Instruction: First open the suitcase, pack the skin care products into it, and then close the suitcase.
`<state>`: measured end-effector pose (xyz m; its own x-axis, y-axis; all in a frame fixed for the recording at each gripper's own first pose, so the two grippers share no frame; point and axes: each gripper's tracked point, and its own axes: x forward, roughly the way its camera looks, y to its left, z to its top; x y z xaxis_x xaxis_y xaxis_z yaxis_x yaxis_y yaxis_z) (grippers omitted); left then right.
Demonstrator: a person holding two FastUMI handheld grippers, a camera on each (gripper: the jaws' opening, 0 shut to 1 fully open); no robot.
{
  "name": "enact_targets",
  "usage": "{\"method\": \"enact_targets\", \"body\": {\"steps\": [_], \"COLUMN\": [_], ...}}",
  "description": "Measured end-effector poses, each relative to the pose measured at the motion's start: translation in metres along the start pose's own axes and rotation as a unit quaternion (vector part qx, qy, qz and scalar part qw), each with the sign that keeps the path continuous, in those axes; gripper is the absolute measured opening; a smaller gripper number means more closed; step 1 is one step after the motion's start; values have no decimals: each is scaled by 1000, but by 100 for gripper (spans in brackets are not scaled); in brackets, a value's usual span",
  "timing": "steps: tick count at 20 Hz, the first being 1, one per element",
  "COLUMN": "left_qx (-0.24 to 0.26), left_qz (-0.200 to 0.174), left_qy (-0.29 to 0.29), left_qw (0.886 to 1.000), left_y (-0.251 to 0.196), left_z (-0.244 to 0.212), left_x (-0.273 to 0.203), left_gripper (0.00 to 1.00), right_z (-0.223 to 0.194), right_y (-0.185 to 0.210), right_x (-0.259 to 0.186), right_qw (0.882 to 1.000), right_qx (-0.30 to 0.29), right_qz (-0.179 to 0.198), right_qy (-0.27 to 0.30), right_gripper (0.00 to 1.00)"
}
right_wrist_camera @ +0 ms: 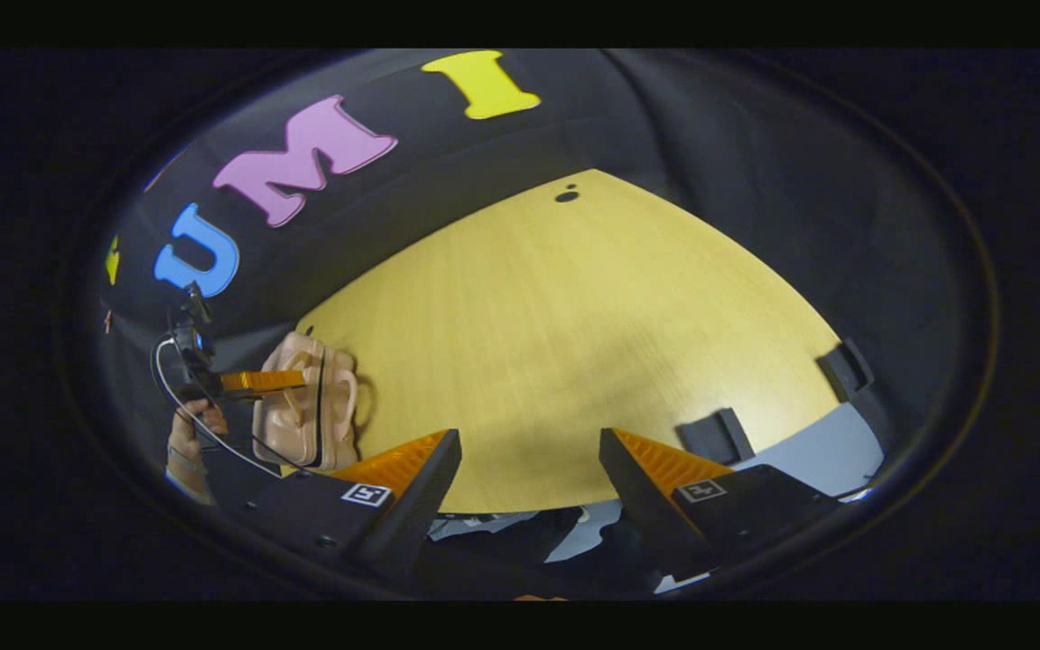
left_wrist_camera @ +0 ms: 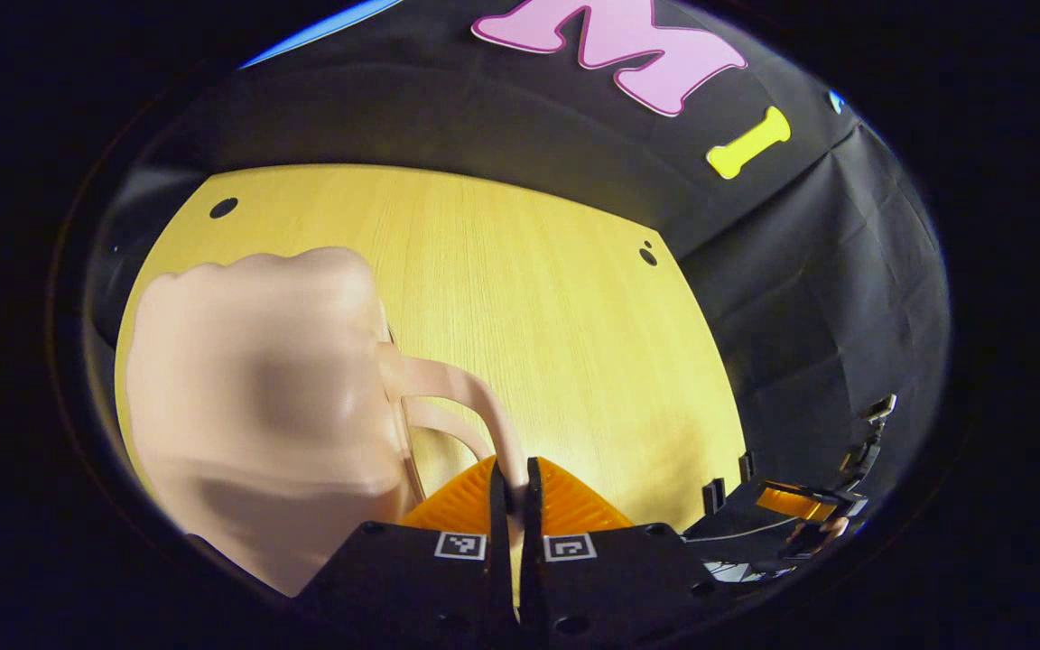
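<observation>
The suitcase [left_wrist_camera: 258, 406] stands on the table [left_wrist_camera: 556, 325], toward its left part in the left gripper view. Its handle [left_wrist_camera: 461, 406] projects from its right side. The left gripper [left_wrist_camera: 511, 492] sits at the near end of that handle, fingers close together on either side of it, apparently pinching it. To the right, past the table's edge, lies the right gripper [left_wrist_camera: 800, 506]. In the right gripper view, the suitcase [right_wrist_camera: 308, 411] stands near the table's [right_wrist_camera: 592, 343] left edge, the left gripper [right_wrist_camera: 263, 381] reaching it from the left; a hand [right_wrist_camera: 184, 438] lies below. The right gripper [right_wrist_camera: 529, 469] hangs over the table's near edge, fingers well apart.
</observation>
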<state>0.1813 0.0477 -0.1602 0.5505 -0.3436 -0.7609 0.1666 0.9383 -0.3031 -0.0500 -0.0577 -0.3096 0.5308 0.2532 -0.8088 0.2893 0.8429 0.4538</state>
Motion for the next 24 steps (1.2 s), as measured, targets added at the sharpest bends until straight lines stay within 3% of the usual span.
{"method": "enact_targets", "body": {"steps": [1,5,8,10,11,13,15,17,20,24], "left_qx": [8,5,27,55,63,71,98,118,132,160], "left_qz": [4,26,57,91,98,113,151,169,165,170], "left_qy": [2,2,10,2,-3,-24,-59,-98,-168,-272], "left_qw": [1000,1000,998,994,993,991,982,974,963,933], "left_y": [-2,-4,-1,4,0,-8,-9,-23,-63,-133], "left_z": [-2,-9,-15,-9,-6,2,15,30,48,68], "left_x": [4,17,21,19,20,16,7,-11,-44,-97], "left_gripper": [9,13,17,27,41,80,98,98,97,96], "right_z": [2,22,27,24,20,13,12,26,54,112], "right_y": [-7,-33,-48,-63,-68,-79,-88,-87,-91,-77], "right_x": [-6,-31,-43,-48,-48,-46,-43,-44,-48,-63], "right_qw": [1000,998,995,996,996,997,998,997,996,988], "right_qx": [12,42,58,52,48,44,38,30,-5,-52], "right_qz": [-4,-17,-16,-19,-22,-21,-18,-6,4,30], "right_qy": [-9,-53,-74,-77,-75,-65,-56,-66,-90,-141], "right_gripper": [98,98,98,98,98,98,98,98,98,98]}}
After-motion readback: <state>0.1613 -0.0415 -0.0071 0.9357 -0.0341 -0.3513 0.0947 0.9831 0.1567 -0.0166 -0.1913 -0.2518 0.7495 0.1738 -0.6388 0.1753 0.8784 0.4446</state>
